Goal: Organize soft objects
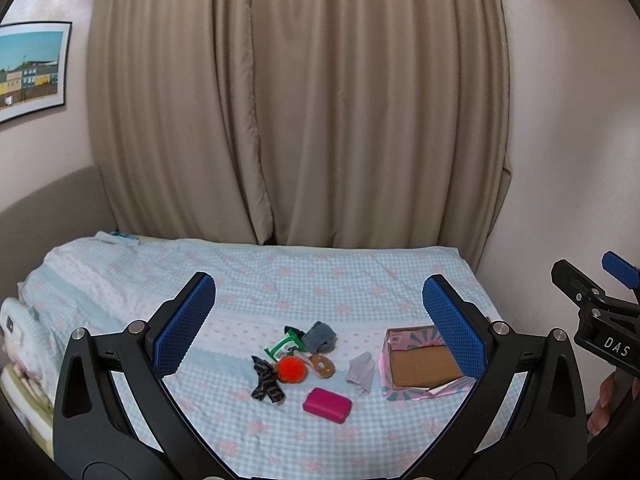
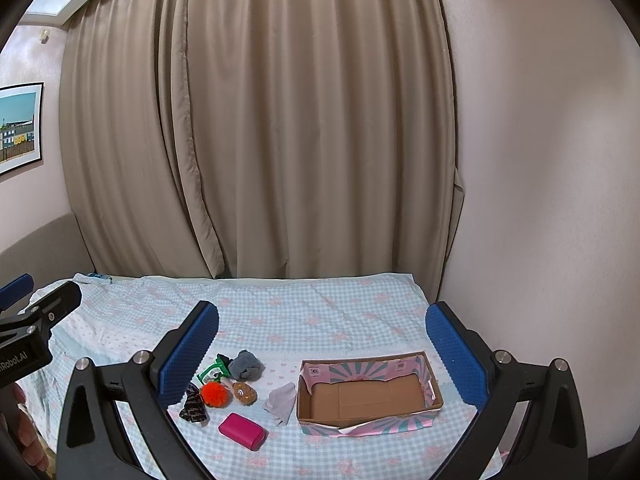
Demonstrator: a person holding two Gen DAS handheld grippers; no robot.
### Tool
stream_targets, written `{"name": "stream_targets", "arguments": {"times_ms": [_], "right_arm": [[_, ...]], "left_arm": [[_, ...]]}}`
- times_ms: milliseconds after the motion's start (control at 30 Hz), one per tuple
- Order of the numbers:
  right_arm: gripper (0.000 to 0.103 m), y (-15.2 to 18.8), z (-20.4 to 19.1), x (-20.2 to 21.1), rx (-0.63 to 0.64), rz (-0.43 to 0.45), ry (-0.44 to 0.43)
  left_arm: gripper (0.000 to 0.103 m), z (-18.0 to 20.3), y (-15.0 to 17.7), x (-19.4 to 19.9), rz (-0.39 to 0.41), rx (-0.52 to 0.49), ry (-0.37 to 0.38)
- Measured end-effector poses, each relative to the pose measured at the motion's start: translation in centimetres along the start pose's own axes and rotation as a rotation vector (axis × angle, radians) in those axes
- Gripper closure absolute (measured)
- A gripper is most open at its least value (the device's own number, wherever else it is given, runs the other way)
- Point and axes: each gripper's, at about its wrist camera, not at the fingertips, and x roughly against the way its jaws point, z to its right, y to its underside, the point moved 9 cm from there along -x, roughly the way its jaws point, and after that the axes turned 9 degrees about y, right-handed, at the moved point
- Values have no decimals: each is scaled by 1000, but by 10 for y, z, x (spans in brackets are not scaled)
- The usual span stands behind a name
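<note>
Small soft items lie in a cluster on the bed: an orange pom-pom (image 1: 291, 369) (image 2: 216, 394), a dark patterned cloth (image 1: 265, 379) (image 2: 193, 403), a grey sock (image 1: 320, 337) (image 2: 245, 365), a green-white packet (image 1: 285, 345) (image 2: 212, 371), a brown plush (image 1: 322, 366) (image 2: 244, 392), a pale grey cloth (image 1: 361, 372) (image 2: 281, 398) and a magenta pouch (image 1: 327, 405) (image 2: 242, 431). An empty cardboard box (image 1: 424, 364) (image 2: 366, 396) stands to their right. My left gripper (image 1: 318, 320) and right gripper (image 2: 322, 344) are both open, empty, held above the bed short of the items.
The bed (image 1: 280, 280) has a blue-checked floral cover. Beige curtains (image 1: 300, 100) hang behind it. A wall (image 2: 540, 160) runs along the right. Pillows (image 1: 16, 332) lie at the left. A framed picture (image 1: 28, 68) hangs on the left wall.
</note>
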Motion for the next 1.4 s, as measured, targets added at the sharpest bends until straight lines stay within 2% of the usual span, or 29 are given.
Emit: {"name": "stream_targets", "arguments": {"times_ms": [733,900,1100,1300,1400], "right_arm": [[0,1,2,0,-6,2,-2],[0,-1,-2,-4,3,-16,-28],[0,11,-24,-23,25,-66,-102],[0,41,-61,-36,55,-86,-114],[0,58,-85,-46,54,-109,-116]], "left_arm": [[0,-1,4,-1,-1,3,-1],[0,-3,0,-7,-34,19,-7],[0,-37,13,-14,-85,39,-63],[0,-80,38,-36,-144,49,-47],[0,-107,49,-60,-184,51,1]]}}
